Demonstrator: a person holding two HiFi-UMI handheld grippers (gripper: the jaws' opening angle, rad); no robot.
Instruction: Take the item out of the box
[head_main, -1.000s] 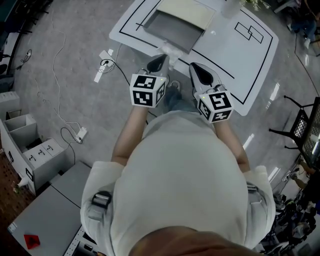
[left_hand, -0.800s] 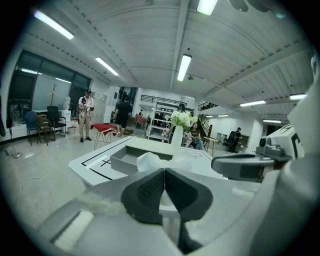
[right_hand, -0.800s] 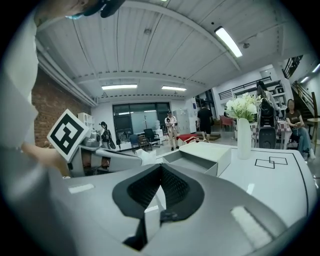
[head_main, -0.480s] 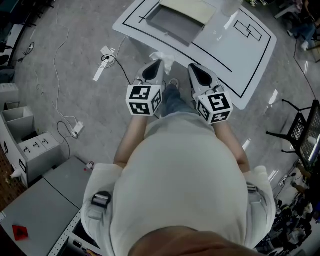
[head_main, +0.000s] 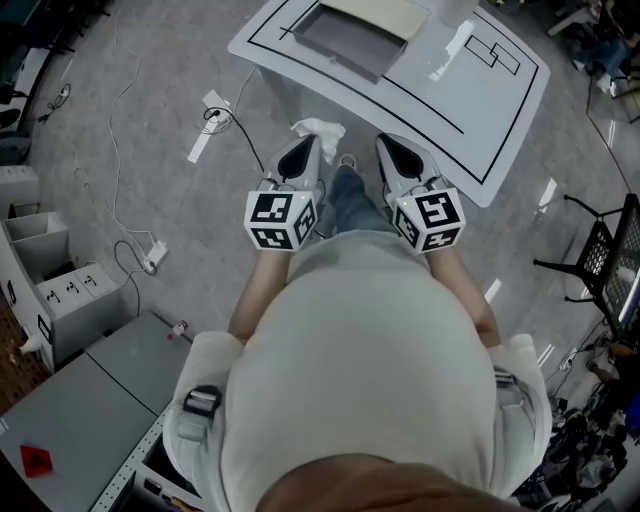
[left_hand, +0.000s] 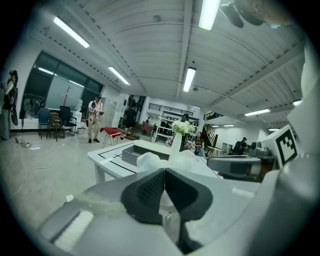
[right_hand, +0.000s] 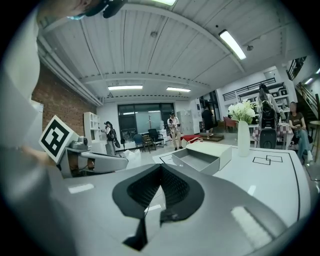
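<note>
White crumpled item (head_main: 318, 128) pinched in left claw (head_main: 308, 143), well apart from grey box (head_main: 345, 45), right claw (head_main: 386, 143) pressed together

Head view steeply down from above, gripper views near-level, sharing table (head_main: 450, 100) and box (head_main: 345, 42).

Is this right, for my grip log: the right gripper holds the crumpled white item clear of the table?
No: the left gripper holds the crumpled white item clear of the table, as the left gripper view shows. The right gripper is shut, empty.
</note>
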